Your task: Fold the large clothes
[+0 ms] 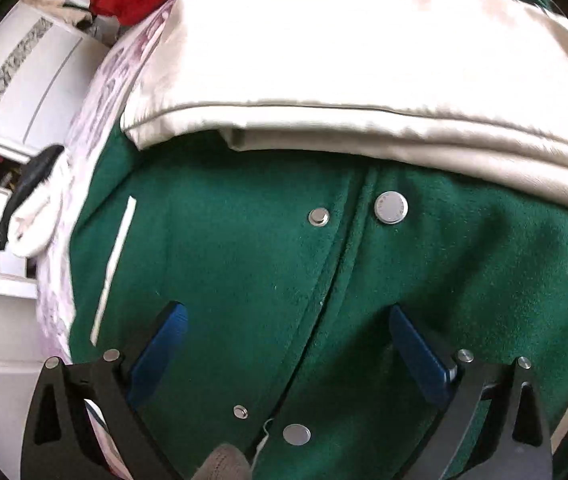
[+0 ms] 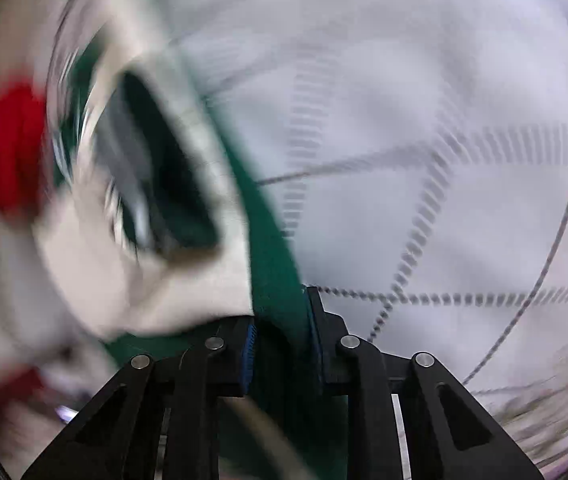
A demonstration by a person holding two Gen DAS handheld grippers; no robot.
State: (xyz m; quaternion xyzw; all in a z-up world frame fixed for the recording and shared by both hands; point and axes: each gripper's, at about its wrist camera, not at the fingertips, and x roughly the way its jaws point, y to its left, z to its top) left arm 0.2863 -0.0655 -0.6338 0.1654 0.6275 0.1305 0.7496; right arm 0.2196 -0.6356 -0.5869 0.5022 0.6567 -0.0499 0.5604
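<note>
Lying front-up on a pale patterned sheet (image 1: pixel 83 152), the green jacket (image 1: pixel 243 264) has a cream sleeve (image 1: pixel 324 60) folded across its chest. The left gripper (image 1: pixel 286 320) hovers over the snap placket, jaws spread wide and empty. The right gripper (image 2: pixel 281 332) (view badly blurred) pinches a green jacket edge.

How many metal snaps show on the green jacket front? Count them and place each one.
4. On the green jacket, a small snap and a large snap sit below the cream sleeve; another small one and large one lie lower. The sleeve may hide more.
</note>
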